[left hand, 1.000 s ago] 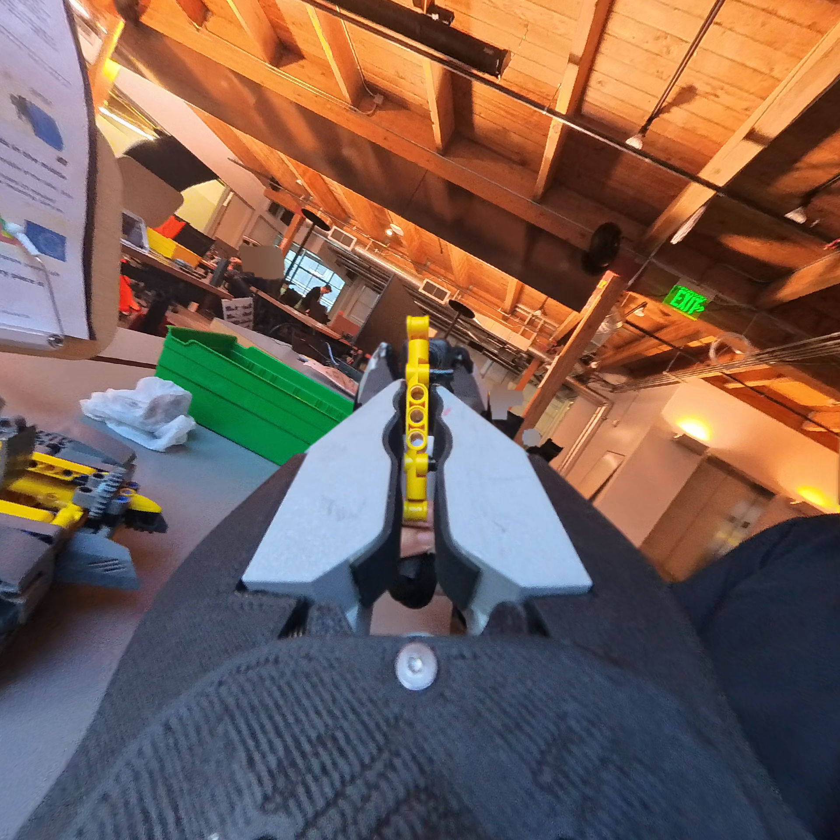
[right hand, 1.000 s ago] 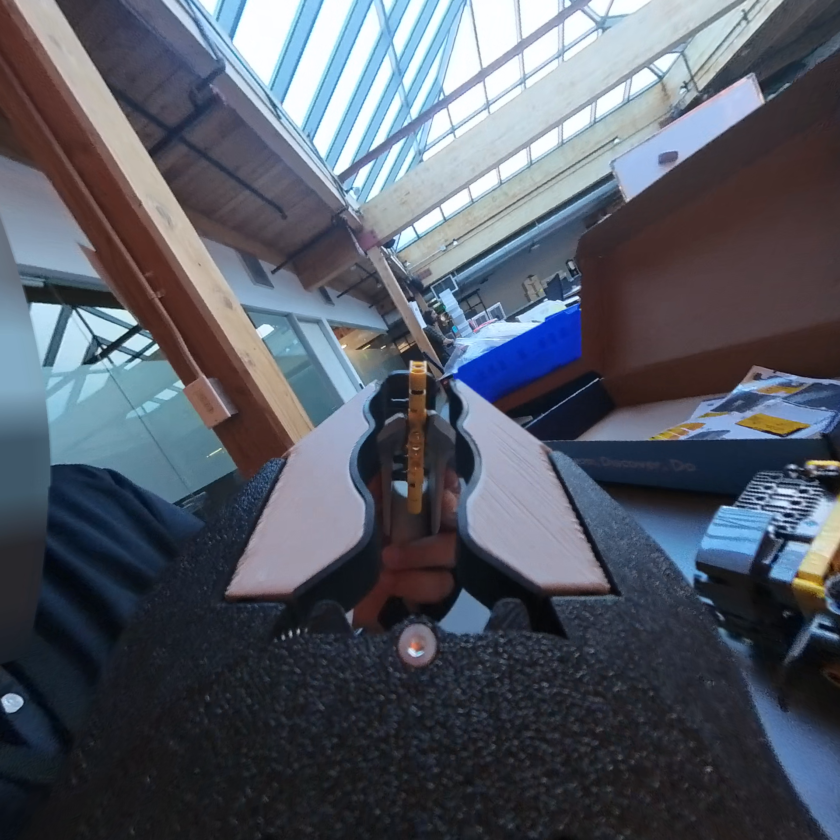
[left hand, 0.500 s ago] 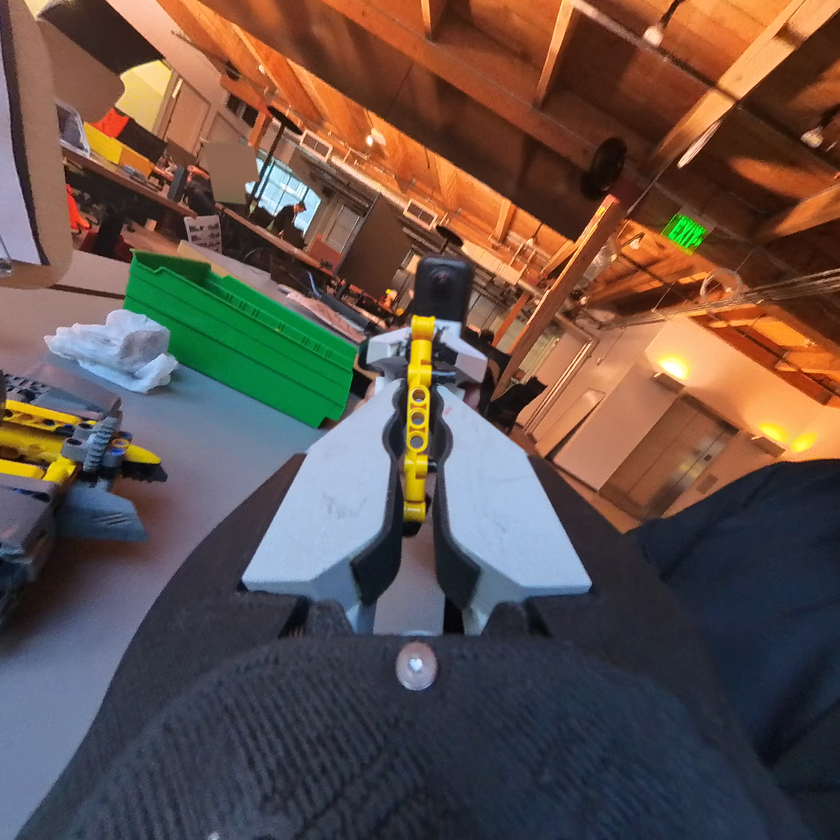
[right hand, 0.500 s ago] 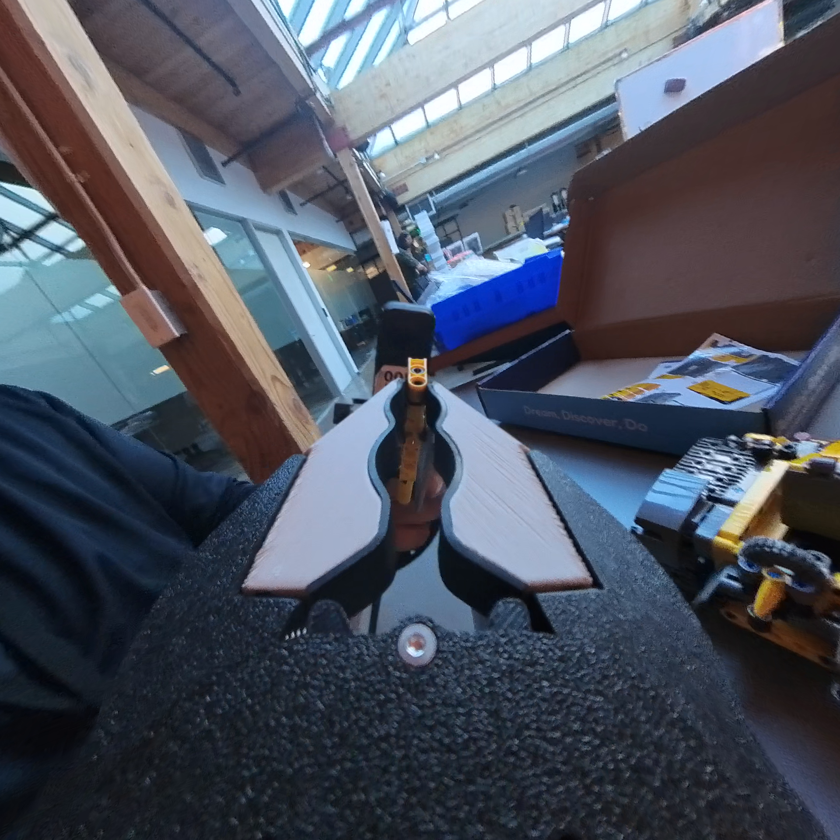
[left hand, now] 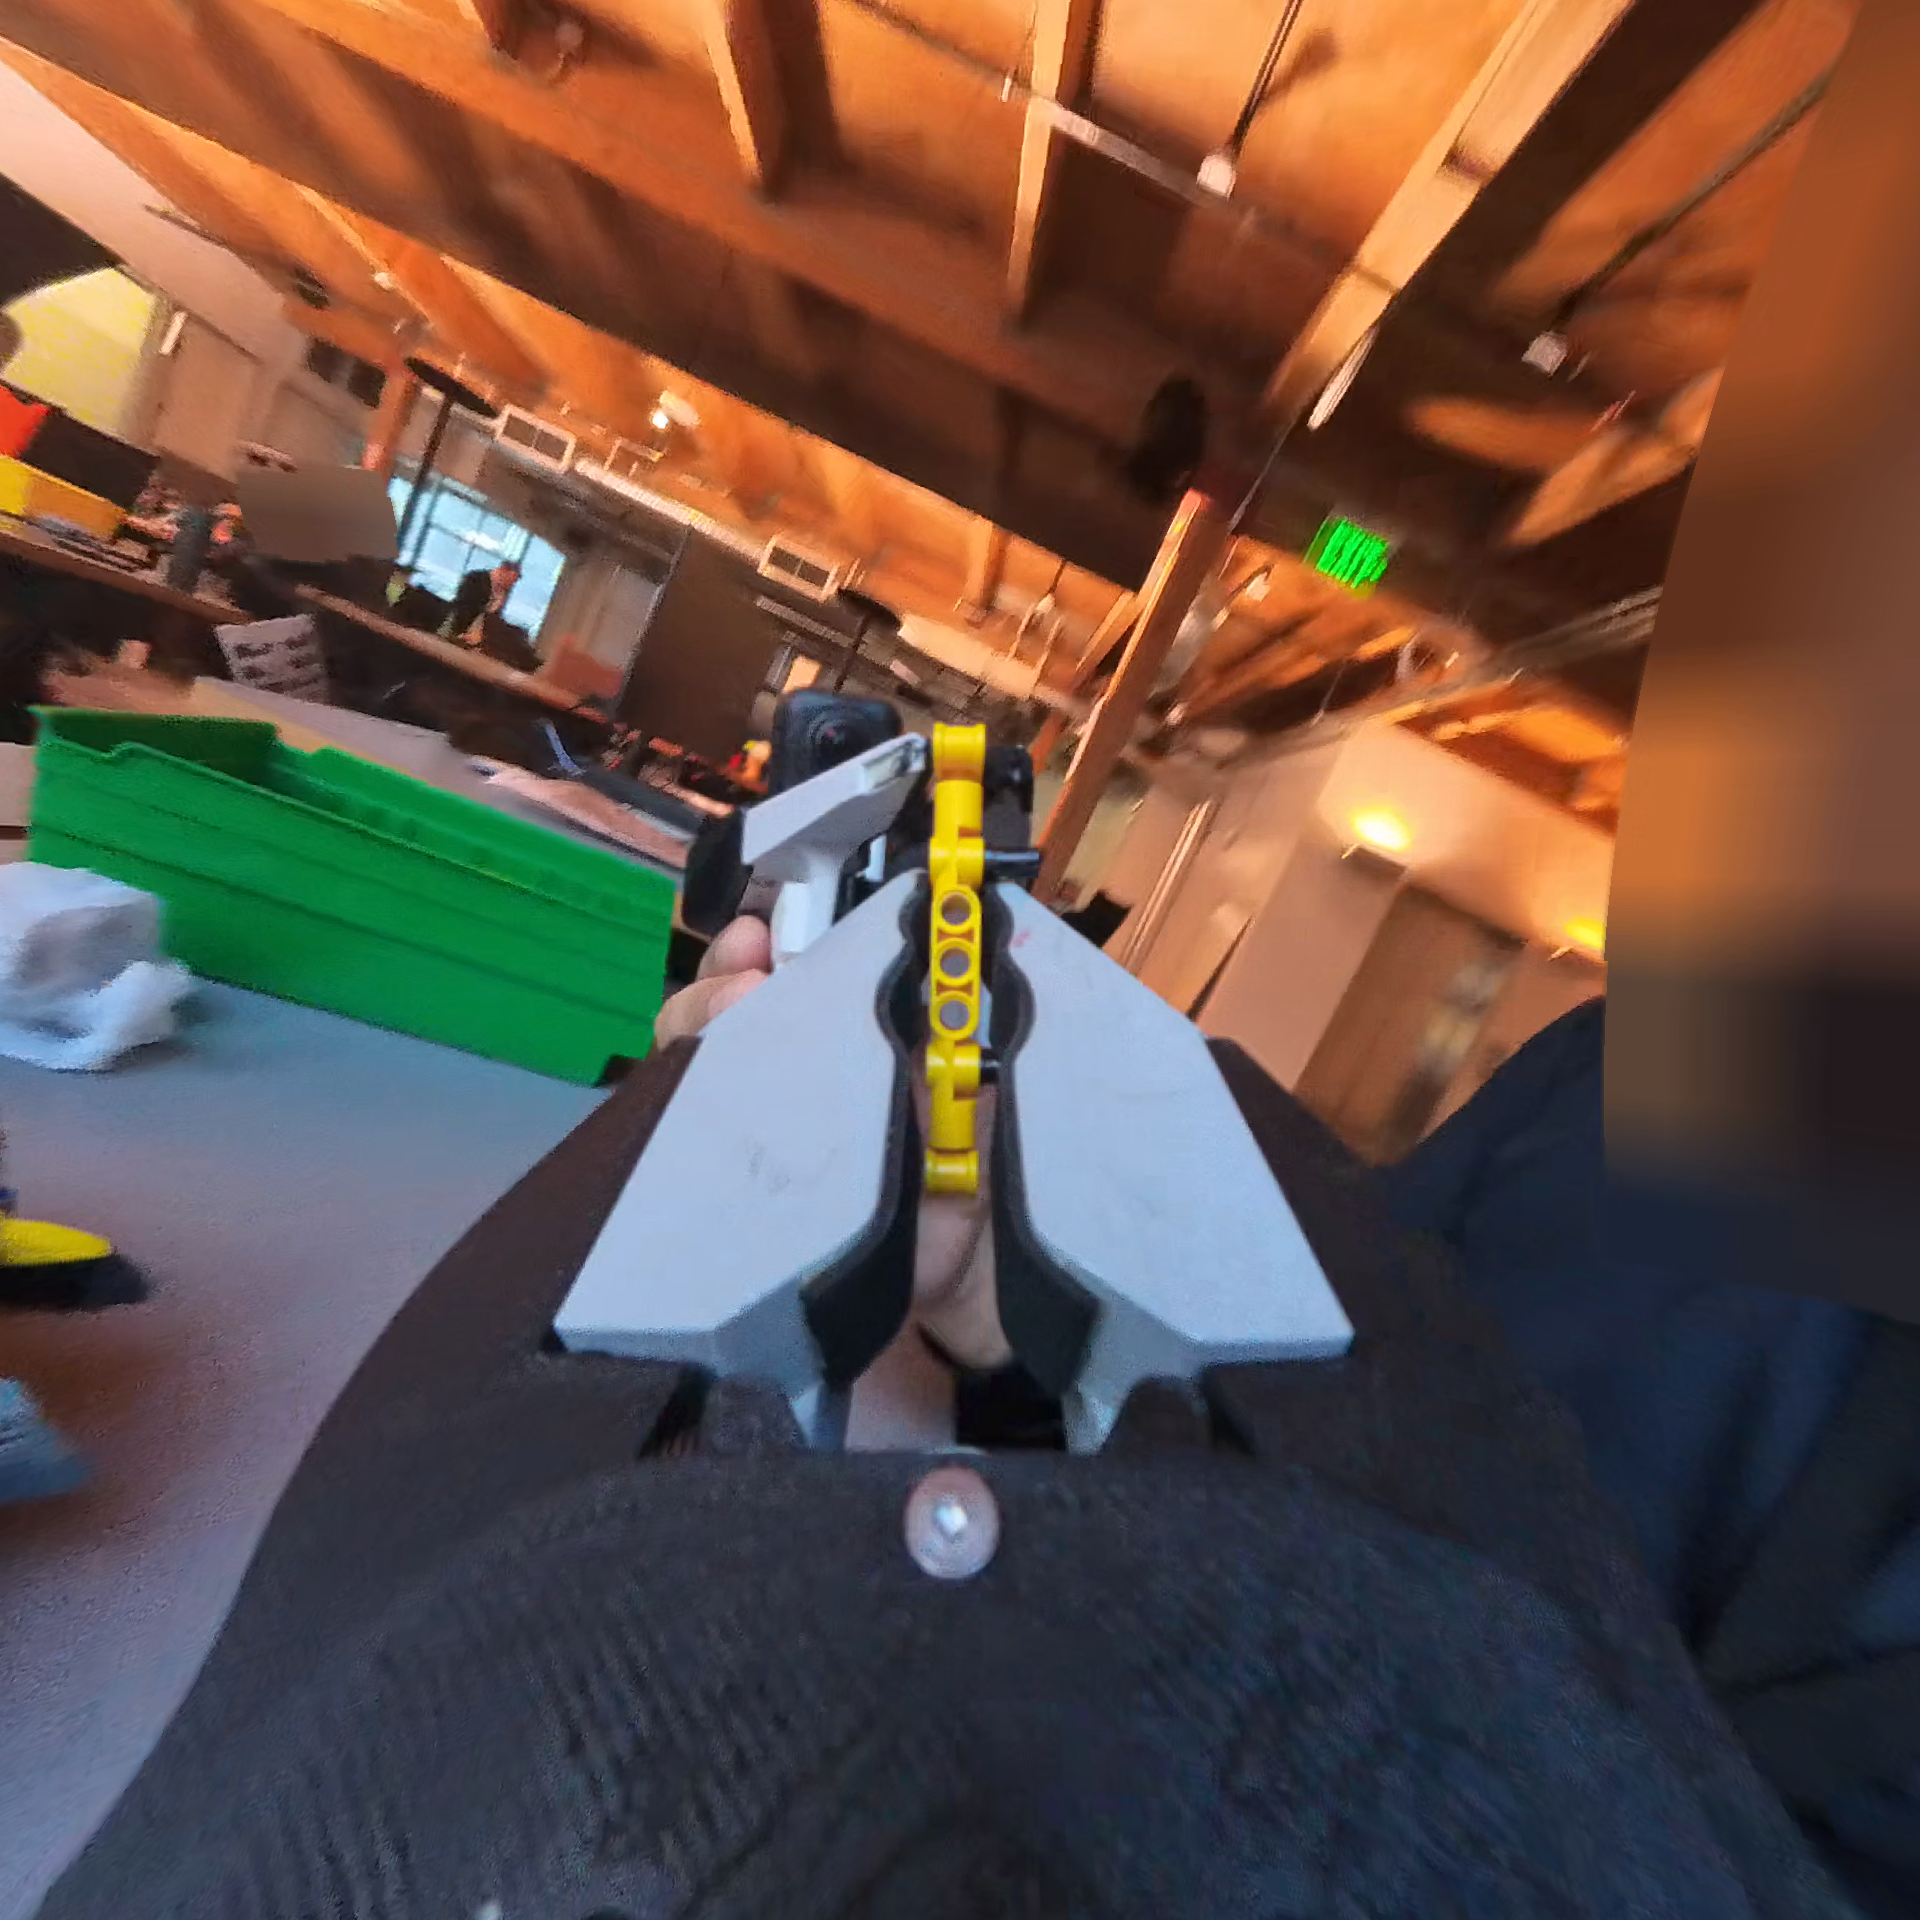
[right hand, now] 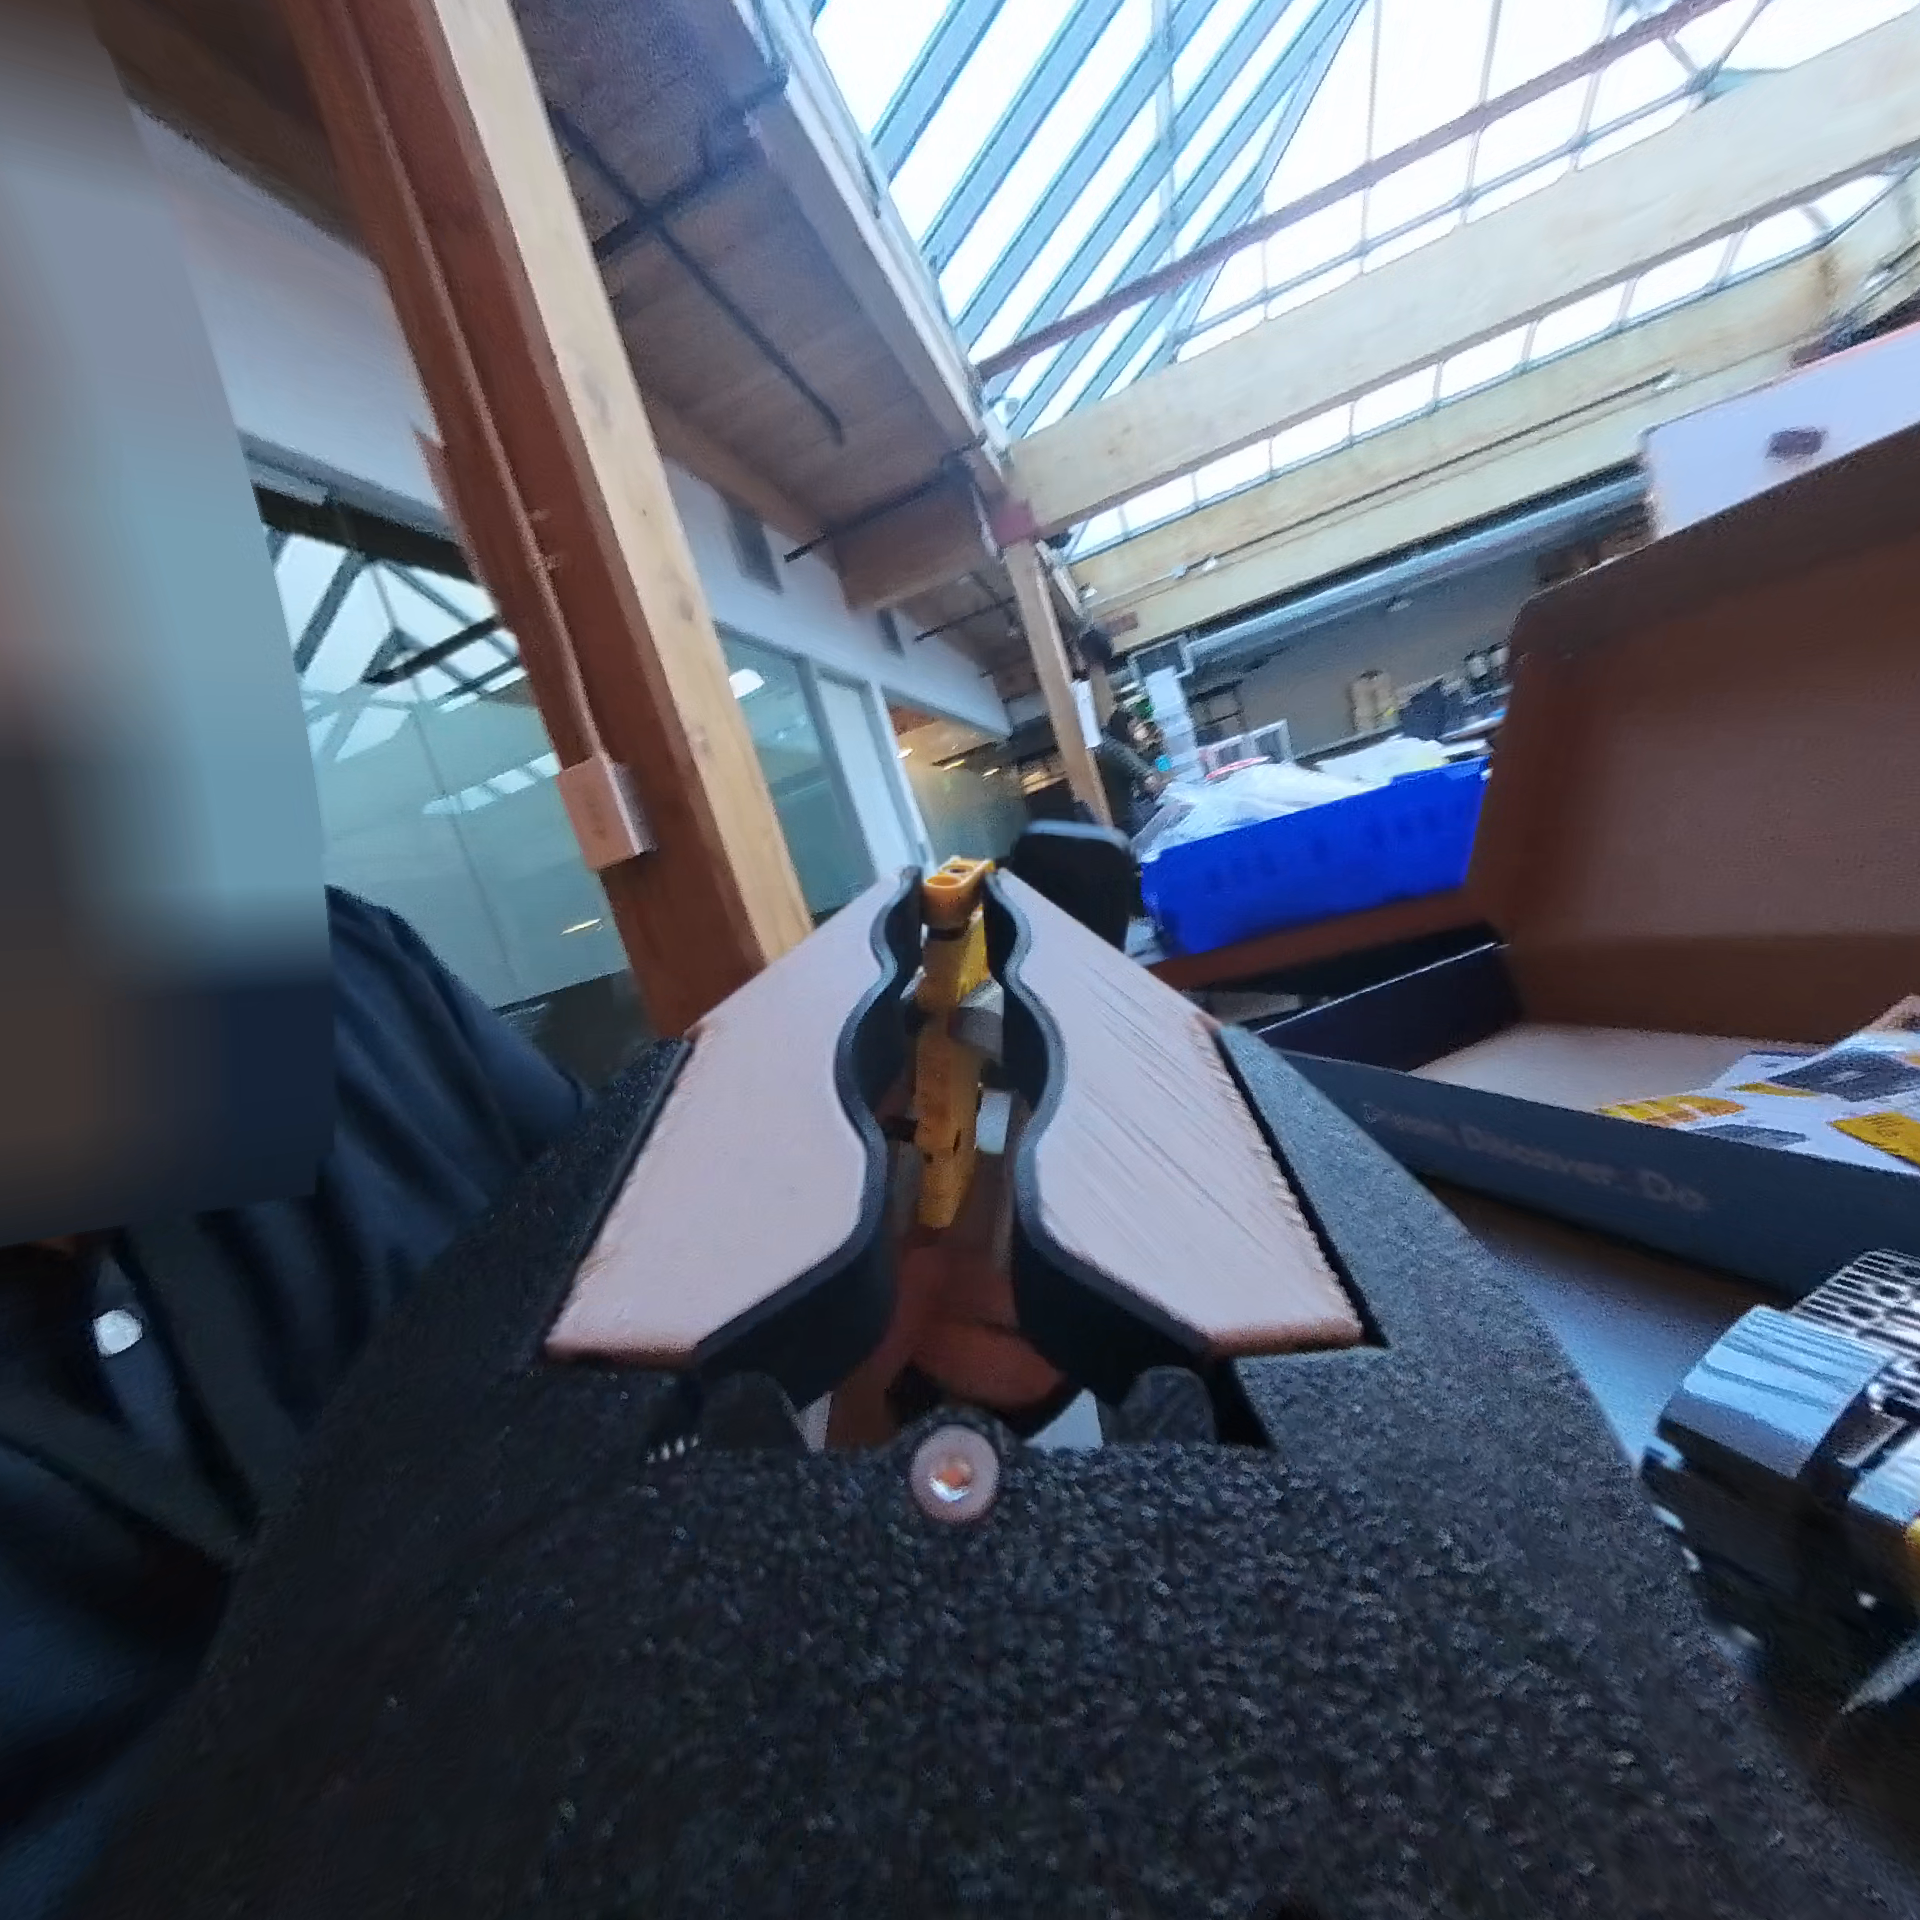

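Observation:
My left gripper (left hand: pixel 956 896) has grey fingers and is shut on a yellow beam with round holes (left hand: pixel 956 966), held upright in the air. The beam's top sticks out past the fingertips, and black pins stick out of its side. My right gripper (left hand: pixel 831 831) faces it from the far side, with one pale finger beside the beam's top. In the right wrist view, my right gripper (right hand: pixel 953 885), with brown fingers, is shut on the same yellow beam (right hand: pixel 945 1091). A hand shows behind the fingers in both views.
On the grey table (left hand: pixel 260 1143) lie a green bin (left hand: pixel 343 883), a white crumpled wrap (left hand: pixel 73 977) and a yellow and black model part (left hand: pixel 52 1247). To the right are an open cardboard box (right hand: pixel 1714 831) with a booklet (right hand: pixel 1766 1091), a blue bin (right hand: pixel 1309 862) and a black model (right hand: pixel 1818 1434). My left and right fingertips are right by each other.
Both grippers stay shut on the yellow beam. Both views have tilted up and turned since half a second ago, and the right gripper now sits to the left of the beam's top.

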Available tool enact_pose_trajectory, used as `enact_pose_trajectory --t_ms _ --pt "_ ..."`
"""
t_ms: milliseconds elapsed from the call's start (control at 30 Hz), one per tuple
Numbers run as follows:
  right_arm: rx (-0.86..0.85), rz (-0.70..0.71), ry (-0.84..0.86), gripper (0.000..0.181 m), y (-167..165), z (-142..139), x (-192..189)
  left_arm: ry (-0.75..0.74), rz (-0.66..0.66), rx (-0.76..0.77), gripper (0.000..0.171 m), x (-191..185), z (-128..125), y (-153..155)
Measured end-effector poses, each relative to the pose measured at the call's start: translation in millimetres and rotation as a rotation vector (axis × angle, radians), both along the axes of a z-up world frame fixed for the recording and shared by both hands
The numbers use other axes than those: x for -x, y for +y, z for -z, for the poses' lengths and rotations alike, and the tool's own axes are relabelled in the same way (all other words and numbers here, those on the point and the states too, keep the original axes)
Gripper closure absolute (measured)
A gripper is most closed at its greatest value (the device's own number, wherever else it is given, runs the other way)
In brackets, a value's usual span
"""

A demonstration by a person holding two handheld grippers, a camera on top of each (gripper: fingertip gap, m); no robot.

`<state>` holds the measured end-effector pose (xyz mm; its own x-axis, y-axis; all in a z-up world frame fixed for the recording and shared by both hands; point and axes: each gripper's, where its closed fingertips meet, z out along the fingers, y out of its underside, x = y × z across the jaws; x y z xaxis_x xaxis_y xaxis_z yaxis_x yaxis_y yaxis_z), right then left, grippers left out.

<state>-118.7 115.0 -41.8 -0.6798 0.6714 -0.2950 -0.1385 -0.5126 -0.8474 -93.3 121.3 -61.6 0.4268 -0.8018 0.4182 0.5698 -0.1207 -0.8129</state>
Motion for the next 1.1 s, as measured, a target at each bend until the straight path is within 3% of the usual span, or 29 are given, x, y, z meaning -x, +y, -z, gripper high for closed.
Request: enact_pose_trajectory --t_ms 300,700,767,833,1000,1100 --pt "-0.078 0.095 -0.081 0.174 -6 6 10 -0.04 -0.015 0.001 0.166 3 1 2" --pt "-0.027 0.115 -0.036 0.174 -8 4 9 -0.018 -0.014 -0.001 0.166 -2 5 2" --pt "-0.091 0.172 -0.06 0.176 -6 10 10 0.048 -0.032 0.025 0.166 -2 11 4" --pt "-0.169 0.143 -0.1 0.177 -8 11 7 0.149 -0.021 0.027 0.167 -5 13 1" --pt "-0.546 0.086 -0.322 0.177 -13 25 2 0.427 -0.033 0.051 0.166 -5 25 -4" --pt "-0.567 0.05 -0.355 0.177 -12 25 0 0.565 -0.09 0.059 0.165 -4 27 -1"
